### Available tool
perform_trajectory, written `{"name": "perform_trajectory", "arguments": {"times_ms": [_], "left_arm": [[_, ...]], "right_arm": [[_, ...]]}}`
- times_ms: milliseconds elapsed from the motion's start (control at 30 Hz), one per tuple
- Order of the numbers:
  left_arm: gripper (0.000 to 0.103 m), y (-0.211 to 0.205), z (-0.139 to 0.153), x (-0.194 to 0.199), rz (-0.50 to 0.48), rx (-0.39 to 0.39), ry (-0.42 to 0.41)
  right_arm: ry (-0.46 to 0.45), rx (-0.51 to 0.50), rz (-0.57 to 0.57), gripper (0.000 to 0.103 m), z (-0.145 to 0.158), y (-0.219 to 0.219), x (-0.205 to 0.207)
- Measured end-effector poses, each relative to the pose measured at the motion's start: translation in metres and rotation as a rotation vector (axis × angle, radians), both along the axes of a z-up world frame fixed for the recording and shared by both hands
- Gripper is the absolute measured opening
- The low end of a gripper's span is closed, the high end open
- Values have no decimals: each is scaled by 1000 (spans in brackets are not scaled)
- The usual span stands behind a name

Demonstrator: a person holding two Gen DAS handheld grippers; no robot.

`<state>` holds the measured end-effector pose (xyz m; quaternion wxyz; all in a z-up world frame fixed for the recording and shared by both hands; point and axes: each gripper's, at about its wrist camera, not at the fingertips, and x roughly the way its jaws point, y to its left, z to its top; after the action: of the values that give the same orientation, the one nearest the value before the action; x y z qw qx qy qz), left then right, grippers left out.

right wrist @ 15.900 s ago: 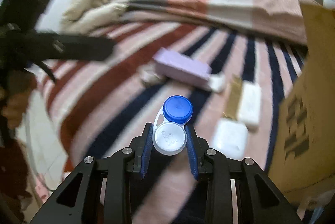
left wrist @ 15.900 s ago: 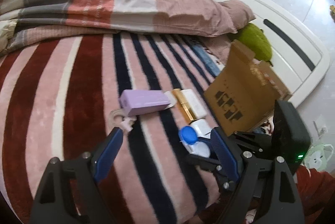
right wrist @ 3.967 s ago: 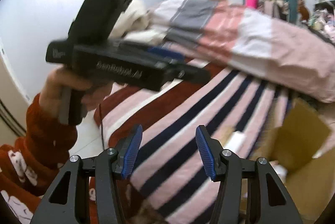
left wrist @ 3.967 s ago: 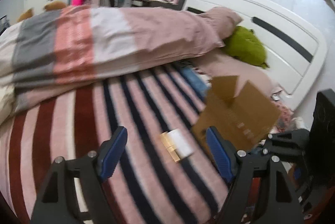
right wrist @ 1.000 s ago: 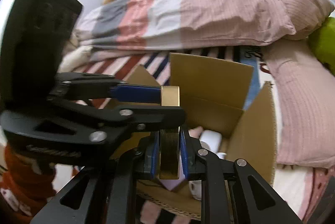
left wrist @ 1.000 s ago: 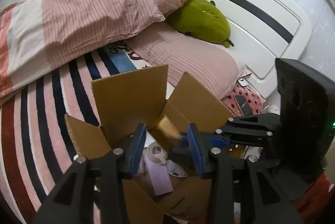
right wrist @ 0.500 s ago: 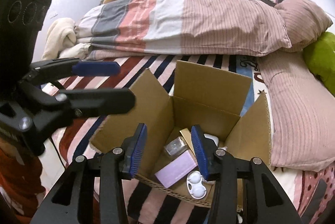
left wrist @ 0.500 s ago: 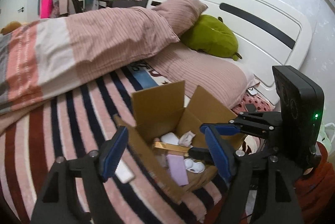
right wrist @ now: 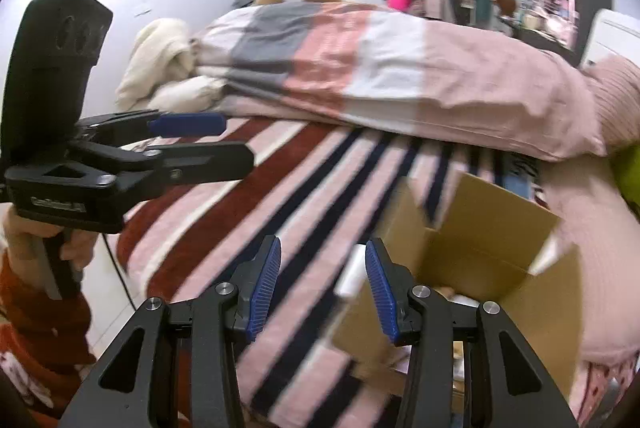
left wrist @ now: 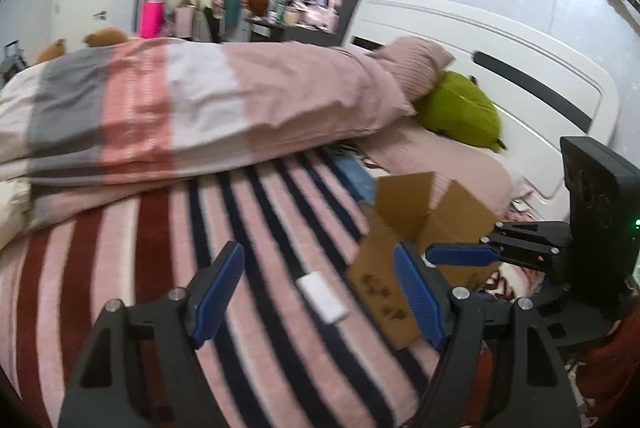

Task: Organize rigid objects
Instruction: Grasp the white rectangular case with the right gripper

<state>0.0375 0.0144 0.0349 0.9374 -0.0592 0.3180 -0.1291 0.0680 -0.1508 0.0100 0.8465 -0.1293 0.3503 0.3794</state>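
Observation:
A small white box (left wrist: 321,293) lies on the striped blanket (left wrist: 160,268), just left of the open cardboard box (left wrist: 404,248). My left gripper (left wrist: 316,292) is open and empty, held above the white box. My right gripper (right wrist: 323,286) is open and empty near the cardboard box (right wrist: 472,252); the white box (right wrist: 352,274) shows blurred between its fingers. Items inside the cardboard box are mostly hidden. The left gripper also shows in the right wrist view (right wrist: 188,138), and the right gripper in the left wrist view (left wrist: 460,254).
A folded striped duvet (left wrist: 192,108) lies across the bed behind. A green plush (left wrist: 460,112) and pink pillow (left wrist: 412,64) sit by the white headboard (left wrist: 520,68). The bed's near edge and floor (right wrist: 104,292) are at left.
Both grippers let go of the gold box into the cardboard box, opened, then pulled back. The views now swing left toward the white box on the blanket.

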Motion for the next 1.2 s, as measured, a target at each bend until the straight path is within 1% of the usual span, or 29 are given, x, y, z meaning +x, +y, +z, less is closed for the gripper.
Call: {"name": "perform_trajectory", "arguments": {"times_ms": [133, 233, 300, 367, 467, 567, 633, 733, 800, 867, 900, 1000, 1033, 1067, 1100, 1200], "left_arm": [[77, 33, -16, -15, 77, -4, 0], [77, 55, -40, -26, 133, 13, 17], [77, 65, -58, -30, 142, -4, 43], [77, 70, -73, -33, 143, -20, 60], [77, 77, -95, -37, 135, -63, 84], [77, 78, -107, -40, 126, -81, 101], [77, 78, -110, -41, 124, -80, 106], [77, 77, -112, -42, 118, -90, 106], [77, 76, -112, -42, 115, -90, 104], [77, 75, -111, -42, 114, -88, 104], [77, 75, -110, -42, 115, -89, 104], [77, 75, -110, -43, 118, -93, 104], [77, 75, -110, -43, 119, -93, 105], [77, 74, -109, -43, 120, -93, 106], [77, 75, -109, -42, 119, -93, 106], [77, 74, -109, -42, 116, -92, 107]], "right_arm": [[37, -43, 62, 40, -22, 45, -9], [76, -76, 75, 40, -47, 68, -12], [105, -111, 68, 40, -68, 79, -9], [131, -164, 36, 40, -91, 86, 0], [145, -242, -56, 40, -125, 85, 19], [114, -330, -157, 40, -152, 81, 41], [92, -376, -199, 43, -163, 80, 54], [75, -410, -245, 46, -174, 79, 69], [49, -422, -268, 46, -173, 79, 75], [45, -430, -285, 46, -173, 81, 81], [37, -445, -290, 44, -174, 81, 82], [29, -481, -288, 43, -176, 83, 85], [28, -481, -289, 44, -177, 83, 86], [25, -472, -292, 41, -176, 82, 85], [22, -451, -290, 32, -174, 80, 84], [41, -387, -220, 32, -171, 79, 78]]}}
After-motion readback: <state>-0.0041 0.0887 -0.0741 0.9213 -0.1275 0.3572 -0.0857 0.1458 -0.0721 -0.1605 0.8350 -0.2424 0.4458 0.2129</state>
